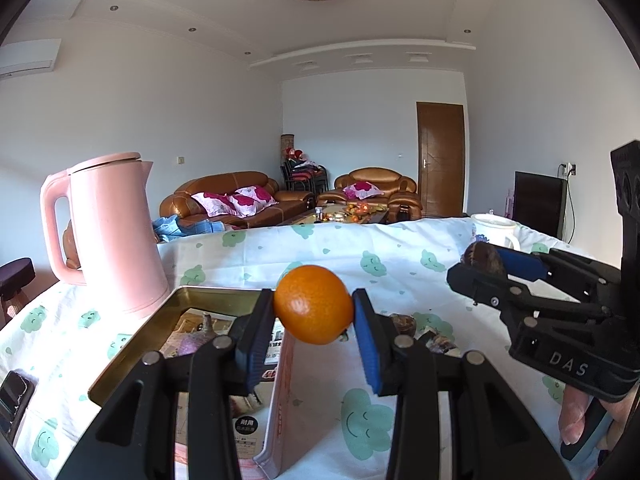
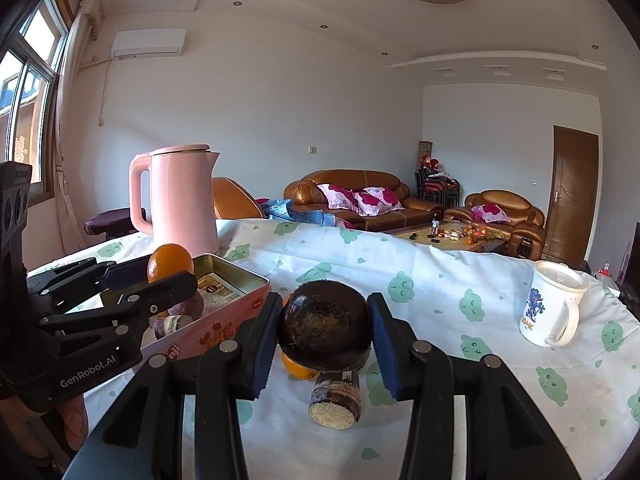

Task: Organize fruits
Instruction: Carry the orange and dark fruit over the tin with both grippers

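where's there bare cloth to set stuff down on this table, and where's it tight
Free: the cloud-print tablecloth between the tin tray and the white mug, back to the far edge. Crowded: near the tray, where a cut dark piece and an orange lie. The left gripper holds another orange, the right gripper a dark round fruit.

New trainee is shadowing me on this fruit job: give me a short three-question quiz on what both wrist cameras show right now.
1. True or false: the left tongs are shut on an orange.
2. What do the right tongs hold? A) white mug B) dark brown round fruit C) pink kettle
3. Fill in: the white mug stands on the ___ tablecloth.

Key: 1 true. 2 B, the dark brown round fruit. 3 cloud-patterned.
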`<state>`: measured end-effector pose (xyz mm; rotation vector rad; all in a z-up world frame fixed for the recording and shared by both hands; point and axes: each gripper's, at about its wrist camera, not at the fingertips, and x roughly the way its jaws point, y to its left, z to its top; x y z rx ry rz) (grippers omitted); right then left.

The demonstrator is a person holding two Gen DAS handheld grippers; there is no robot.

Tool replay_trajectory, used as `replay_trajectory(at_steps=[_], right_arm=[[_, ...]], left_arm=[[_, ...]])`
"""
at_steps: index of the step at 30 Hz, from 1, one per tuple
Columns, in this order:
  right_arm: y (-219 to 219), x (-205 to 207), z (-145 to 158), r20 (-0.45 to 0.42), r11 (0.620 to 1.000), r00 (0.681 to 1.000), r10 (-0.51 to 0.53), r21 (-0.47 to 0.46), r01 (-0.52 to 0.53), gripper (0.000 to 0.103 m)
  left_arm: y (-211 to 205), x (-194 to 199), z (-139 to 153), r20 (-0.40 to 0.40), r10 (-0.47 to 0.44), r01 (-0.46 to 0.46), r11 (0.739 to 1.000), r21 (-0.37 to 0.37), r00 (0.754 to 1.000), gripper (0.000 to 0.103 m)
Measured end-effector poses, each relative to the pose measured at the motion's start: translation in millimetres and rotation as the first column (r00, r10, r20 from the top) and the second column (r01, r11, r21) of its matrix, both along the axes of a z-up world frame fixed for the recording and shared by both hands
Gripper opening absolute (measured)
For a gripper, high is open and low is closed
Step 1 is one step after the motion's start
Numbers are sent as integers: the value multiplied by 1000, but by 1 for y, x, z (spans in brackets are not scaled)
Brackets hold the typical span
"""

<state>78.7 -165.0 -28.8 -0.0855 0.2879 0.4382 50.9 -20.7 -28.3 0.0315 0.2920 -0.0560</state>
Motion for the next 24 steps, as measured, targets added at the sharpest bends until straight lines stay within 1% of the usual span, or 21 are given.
replay_trajectory(at_steps=[6, 13, 19, 24], right_arm=[[15, 5, 7, -14, 999, 999, 41, 5, -41, 46], [42, 11, 15, -18, 995, 995, 98, -9, -99, 46], [66, 19, 19, -41, 988, 987, 155, 6, -155, 46], [89, 23, 17, -55, 981, 979, 194, -10, -195, 46]], left_arm=[[13, 1, 0, -19, 15, -15, 1000, 3, 1000, 41], [40, 7, -1, -57, 59, -60, 998, -9, 997, 41], [66, 14, -2, -99, 103, -104, 995, -8, 990, 41], [88, 24, -3, -140, 128, -130, 991, -8, 982, 41]])
